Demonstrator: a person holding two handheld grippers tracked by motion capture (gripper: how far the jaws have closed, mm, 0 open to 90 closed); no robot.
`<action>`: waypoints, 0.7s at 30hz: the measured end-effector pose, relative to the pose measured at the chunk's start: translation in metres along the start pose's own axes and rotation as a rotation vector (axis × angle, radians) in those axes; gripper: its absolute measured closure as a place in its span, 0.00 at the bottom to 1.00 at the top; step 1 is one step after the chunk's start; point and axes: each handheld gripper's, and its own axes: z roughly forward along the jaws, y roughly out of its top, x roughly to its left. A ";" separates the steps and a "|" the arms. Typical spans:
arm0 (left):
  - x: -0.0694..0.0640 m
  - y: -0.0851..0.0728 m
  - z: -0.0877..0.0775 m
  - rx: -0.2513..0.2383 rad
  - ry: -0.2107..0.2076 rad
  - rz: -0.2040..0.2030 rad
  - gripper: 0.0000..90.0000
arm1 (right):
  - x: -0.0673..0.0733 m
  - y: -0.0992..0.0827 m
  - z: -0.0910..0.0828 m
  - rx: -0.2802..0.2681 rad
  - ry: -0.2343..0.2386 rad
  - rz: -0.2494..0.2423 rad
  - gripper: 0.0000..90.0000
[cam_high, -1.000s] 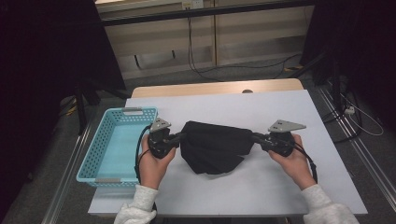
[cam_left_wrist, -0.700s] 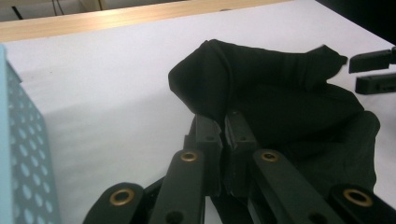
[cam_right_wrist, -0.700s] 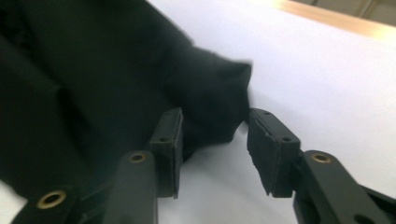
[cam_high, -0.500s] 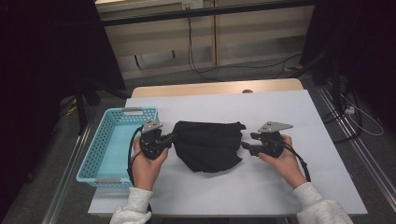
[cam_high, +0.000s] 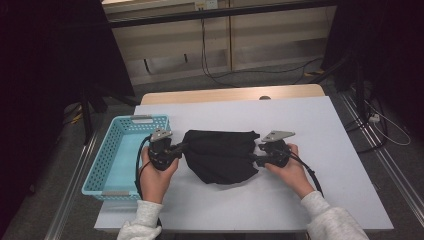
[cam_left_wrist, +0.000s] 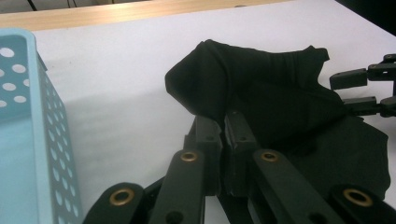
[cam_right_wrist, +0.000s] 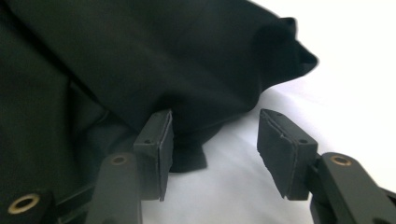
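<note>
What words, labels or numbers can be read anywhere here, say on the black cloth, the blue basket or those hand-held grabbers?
None: no readable text on the black cloth, the blue basket, the left gripper, the right gripper or the white table.

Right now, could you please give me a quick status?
Left gripper shut on black cloth. Right gripper open, just released. Basket beside, nothing blocking.

Each hand carries a black claw: left claw (cam_high: 181, 148), right claw (cam_high: 253, 158). Both have a grey three-cornered plate on top, a black trailing cable, linked black arms with brass-ringed pivots and ribbed black pads (cam_right_wrist: 161, 144). Sleeves (cam_high: 142, 220) are light grey knit.
</note>
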 end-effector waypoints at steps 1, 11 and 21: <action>0.000 0.000 0.000 -0.001 0.002 0.001 0.96 | 0.001 0.000 0.001 0.006 0.005 -0.006 0.51; -0.003 0.000 0.003 0.001 -0.009 0.001 0.96 | 0.009 0.001 0.010 0.056 0.033 -0.024 0.83; -0.014 0.001 0.010 0.002 -0.033 0.028 0.96 | -0.007 0.000 -0.016 0.049 0.035 -0.010 1.00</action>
